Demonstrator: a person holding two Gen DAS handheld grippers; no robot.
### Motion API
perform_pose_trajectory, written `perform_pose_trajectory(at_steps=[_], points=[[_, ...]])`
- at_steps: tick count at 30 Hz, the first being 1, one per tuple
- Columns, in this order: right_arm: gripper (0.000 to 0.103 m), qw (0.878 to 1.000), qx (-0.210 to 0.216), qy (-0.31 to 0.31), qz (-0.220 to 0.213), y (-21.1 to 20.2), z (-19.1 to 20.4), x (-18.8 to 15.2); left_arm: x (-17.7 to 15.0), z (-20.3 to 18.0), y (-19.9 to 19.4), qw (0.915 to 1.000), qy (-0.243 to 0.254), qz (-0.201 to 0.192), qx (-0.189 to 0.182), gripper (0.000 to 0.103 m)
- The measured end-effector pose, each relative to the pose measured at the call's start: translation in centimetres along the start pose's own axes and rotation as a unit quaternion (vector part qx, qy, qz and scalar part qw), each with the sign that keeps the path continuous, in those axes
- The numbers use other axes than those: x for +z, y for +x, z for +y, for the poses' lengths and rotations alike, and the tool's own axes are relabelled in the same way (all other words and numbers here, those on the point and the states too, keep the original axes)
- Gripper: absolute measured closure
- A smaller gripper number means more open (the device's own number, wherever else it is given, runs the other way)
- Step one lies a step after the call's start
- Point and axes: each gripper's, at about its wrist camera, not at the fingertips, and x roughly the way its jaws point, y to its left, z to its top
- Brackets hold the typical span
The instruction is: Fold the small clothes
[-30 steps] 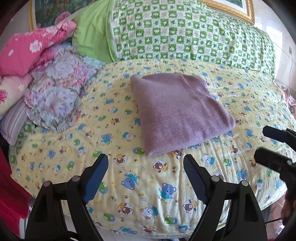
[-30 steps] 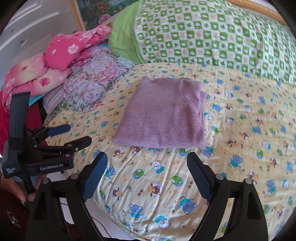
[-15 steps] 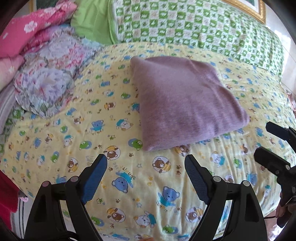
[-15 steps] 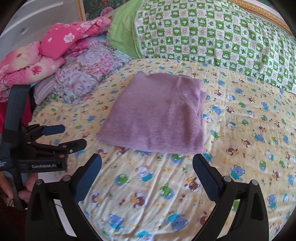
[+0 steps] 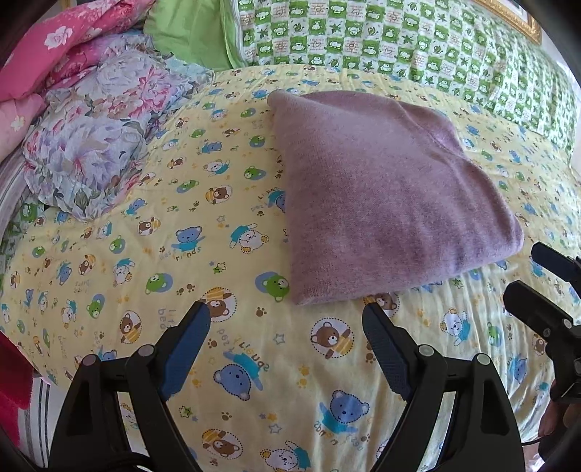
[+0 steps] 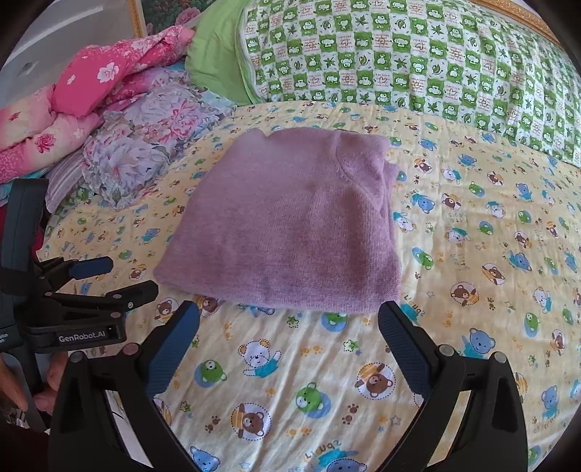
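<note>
A purple knitted garment (image 5: 381,203) lies folded into a flat rectangle on the yellow bear-print bedsheet (image 5: 218,254). It also shows in the right wrist view (image 6: 290,232). My left gripper (image 5: 287,319) is open and empty, just short of the garment's near left corner. My right gripper (image 6: 288,321) is open and empty, just short of the garment's near edge. The right gripper shows at the right edge of the left wrist view (image 5: 537,283). The left gripper shows at the left of the right wrist view (image 6: 109,276).
A pile of floral and pink bedding (image 5: 90,119) lies at the left of the bed. A green checked pillow (image 5: 381,32) and a plain green pillow (image 5: 189,36) lie at the back. The bed's near edge runs just below both grippers.
Both grippers have moved forward toward the folded garment, which now looks larger and closer. Both stay open. The garment has not moved.
</note>
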Motion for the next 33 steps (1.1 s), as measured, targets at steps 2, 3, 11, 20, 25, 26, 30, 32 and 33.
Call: perform_pose_trajectory(at_steps=[2, 3, 11, 20, 25, 26, 30, 32, 33], points=[[0.004, 1.0, 0.0, -0.002, 0.0, 0.01, -0.06, 0.01, 0.0, -0.13, -0.03, 1.0, 0.003, -0.002, 0.0, 0.017], [0.004, 1.0, 0.001, -0.002, -0.001, 0.02, -0.07, 0.01, -0.04, -0.22, -0.05, 1.0, 0.004, -0.003, 0.0, 0.017], [0.004, 1.0, -0.002, 0.0, -0.004, 0.52, -0.47, -0.06, -0.2, -0.24, -0.02, 1.0, 0.006, -0.005, 0.0, 0.017], [0.004, 1.0, -0.002, -0.004, -0.01, 0.37, 0.14, -0.2, -0.26, -0.32, -0.2, 1.0, 0.004, -0.006, 0.001, 0.017], [0.004, 1.0, -0.002, -0.003, -0.014, 0.26, 0.37, -0.23, -0.3, -0.44, -0.35, 1.0, 0.002, -0.005, 0.001, 0.017], [0.004, 1.0, -0.001, -0.003, -0.014, 0.25, 0.36, -0.22, -0.29, -0.43, -0.36, 1.0, 0.0, -0.004, 0.0, 0.017], [0.004, 1.0, -0.003, -0.005, -0.014, 0.23, 0.36, -0.19, -0.26, -0.49, -0.41, 1.0, -0.001, -0.004, 0.001, 0.017], [0.004, 1.0, -0.003, -0.004, -0.014, 0.22, 0.41, -0.15, -0.24, -0.54, -0.45, 1.0, 0.0, -0.004, 0.001, 0.017], [0.004, 1.0, -0.003, -0.004, -0.013, 0.21, 0.4, -0.1, -0.23, -0.59, -0.47, 1.0, 0.001, -0.004, 0.002, 0.017]])
